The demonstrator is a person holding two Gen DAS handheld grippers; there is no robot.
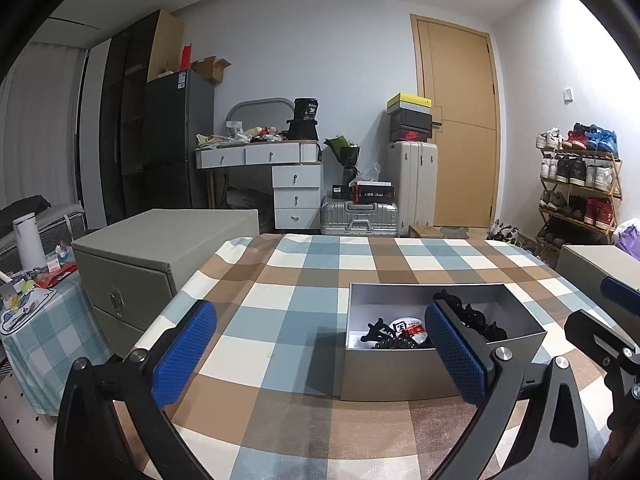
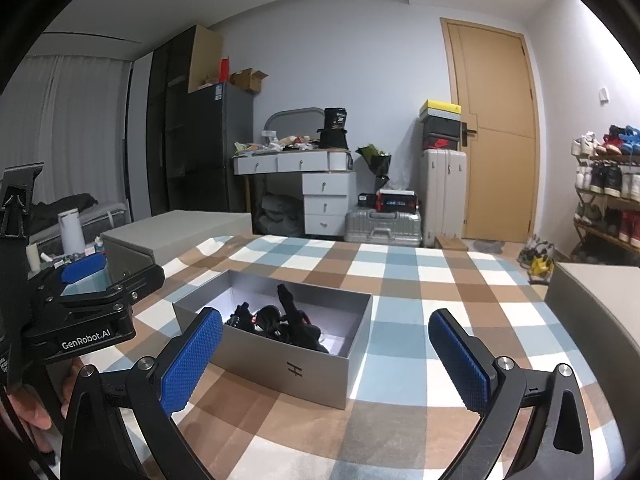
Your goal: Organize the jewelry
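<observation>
An open grey box [image 1: 400, 372] sits on the checked tablecloth [image 1: 280, 320]. It holds a pile of black hair clips [image 1: 476, 316] and a round white item [image 1: 404, 326]. My left gripper [image 1: 320, 352] is open and empty above the cloth, its right finger in front of the box. In the right wrist view the box [image 2: 288, 364] lies ahead left with the black clips [image 2: 288, 320] inside. My right gripper [image 2: 326, 356] is open and empty, near the box's front wall. The left gripper [image 2: 80, 276] shows at the left edge.
A grey drawer chest [image 1: 152, 268] stands at the table's left and another grey box [image 2: 600, 308] at the right. A side table with a white bottle [image 1: 28, 244] is further left. A dresser, suitcases, a door and a shoe rack stand behind.
</observation>
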